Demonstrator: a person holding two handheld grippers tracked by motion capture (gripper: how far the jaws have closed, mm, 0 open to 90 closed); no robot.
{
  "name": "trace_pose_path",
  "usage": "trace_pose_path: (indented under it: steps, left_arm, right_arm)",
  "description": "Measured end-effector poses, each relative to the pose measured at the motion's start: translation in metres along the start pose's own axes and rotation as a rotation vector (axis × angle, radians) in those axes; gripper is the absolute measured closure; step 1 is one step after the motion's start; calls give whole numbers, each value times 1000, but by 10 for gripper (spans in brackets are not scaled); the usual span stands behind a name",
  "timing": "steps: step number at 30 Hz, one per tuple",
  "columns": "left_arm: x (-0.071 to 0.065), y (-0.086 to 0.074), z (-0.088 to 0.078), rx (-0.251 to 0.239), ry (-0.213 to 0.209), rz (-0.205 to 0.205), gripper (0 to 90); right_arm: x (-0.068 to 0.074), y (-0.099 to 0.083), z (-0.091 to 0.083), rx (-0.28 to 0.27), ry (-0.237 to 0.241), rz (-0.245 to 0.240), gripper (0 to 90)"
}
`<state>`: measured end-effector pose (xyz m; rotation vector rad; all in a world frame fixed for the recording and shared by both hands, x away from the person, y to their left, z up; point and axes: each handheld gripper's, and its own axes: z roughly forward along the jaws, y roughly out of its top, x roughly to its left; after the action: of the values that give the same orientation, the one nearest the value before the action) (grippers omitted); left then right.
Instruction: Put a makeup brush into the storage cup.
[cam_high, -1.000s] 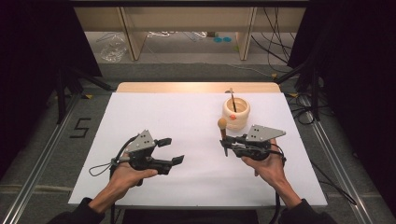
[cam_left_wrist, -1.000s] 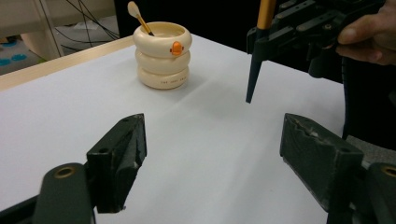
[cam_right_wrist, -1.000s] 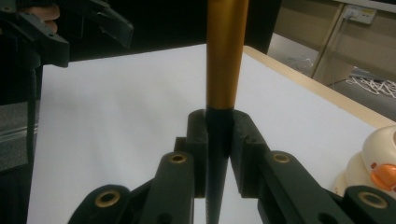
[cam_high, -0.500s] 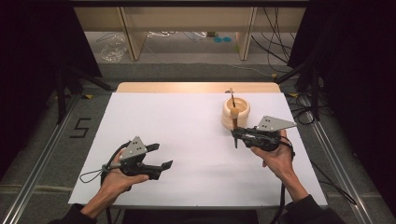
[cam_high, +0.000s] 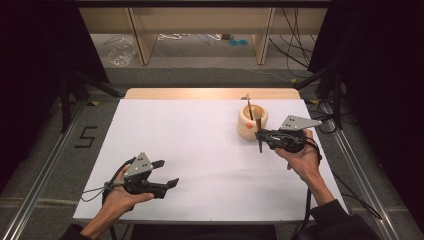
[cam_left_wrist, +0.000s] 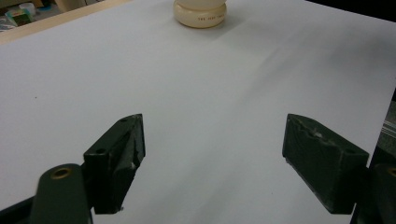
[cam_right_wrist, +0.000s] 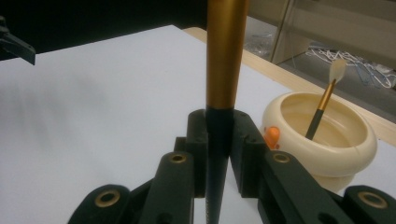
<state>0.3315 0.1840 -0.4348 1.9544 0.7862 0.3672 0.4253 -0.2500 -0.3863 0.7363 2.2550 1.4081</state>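
Gold brush (cam_right_wrist: 226, 56) clamped btwn right tongs (cam_right_wrist: 219, 140).

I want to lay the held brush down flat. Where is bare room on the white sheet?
The widest bare patch lies between the left gripper and the cream bowl. It is crowded beside the bowl, where the right gripper holds the brush.

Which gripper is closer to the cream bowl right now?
Right. The right gripper, shut on a brush, sits just beside the cream bowl, where another brush stands. The left gripper is open, far across the table near its front edge.
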Motion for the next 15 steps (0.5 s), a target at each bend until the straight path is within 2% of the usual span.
trace_pose_path:
  steps: [6,8,13,15]
  left_arm:
    - [0,-3,-2,0,-1,2,211]
    - [0,-4,-2,0,-9,9,205]
    - [-2,-6,-2,-1,-17,15,201]
    - [-2,-6,-2,-4,-17,15,199]
  right_arm:
    - [-8,7,-3,11,-8,17,797]
    - [-13,10,-3,12,-21,10,797]
    - [-20,16,-4,24,-12,35,797]
    - [-23,18,-3,9,-27,34,796]
